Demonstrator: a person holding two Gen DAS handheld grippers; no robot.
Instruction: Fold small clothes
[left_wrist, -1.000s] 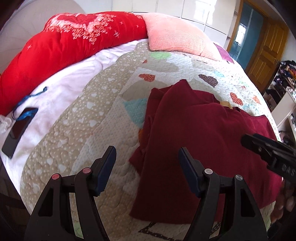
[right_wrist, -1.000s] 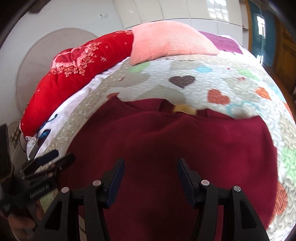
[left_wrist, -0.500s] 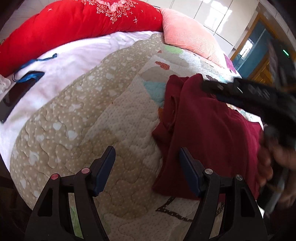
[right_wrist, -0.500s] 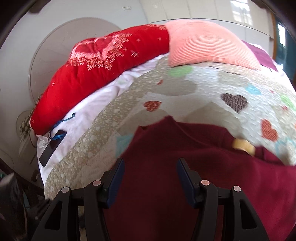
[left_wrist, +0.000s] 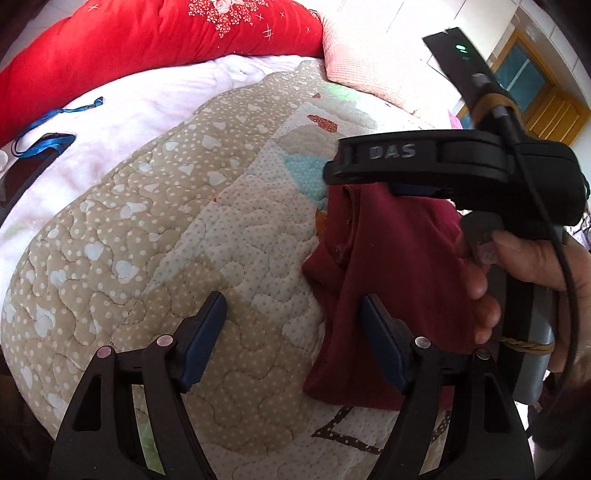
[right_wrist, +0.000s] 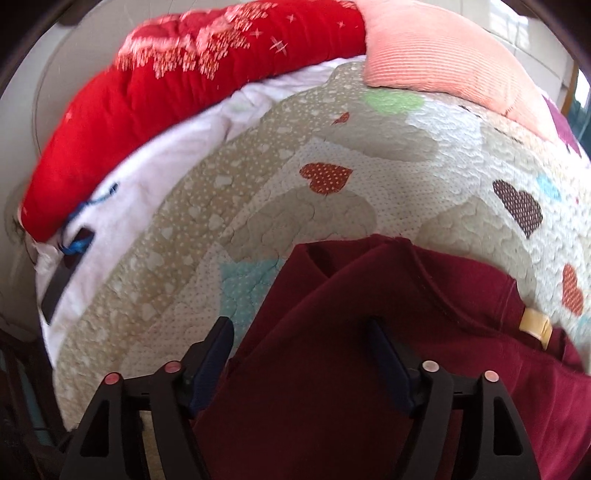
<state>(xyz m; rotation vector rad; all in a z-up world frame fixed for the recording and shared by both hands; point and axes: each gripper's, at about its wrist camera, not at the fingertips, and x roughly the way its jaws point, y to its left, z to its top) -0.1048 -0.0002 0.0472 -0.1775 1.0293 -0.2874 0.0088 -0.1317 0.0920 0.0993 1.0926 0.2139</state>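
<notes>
Where embossed, "DAS" on the right gripper (left_wrist: 391, 173).

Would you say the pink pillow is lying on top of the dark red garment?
No, the pink pillow sits at the bed's far end, well apart from the dark red garment.

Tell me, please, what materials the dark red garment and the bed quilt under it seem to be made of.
Dark red garment: apparently a soft knit, perhaps cotton jersey; matte, folding limply, with a stitched neckline seam. Quilt: seemingly padded printed cotton; matte, puffed between wavy stitch lines, with dotted heart patches. The exact fibres cannot be told.
</notes>
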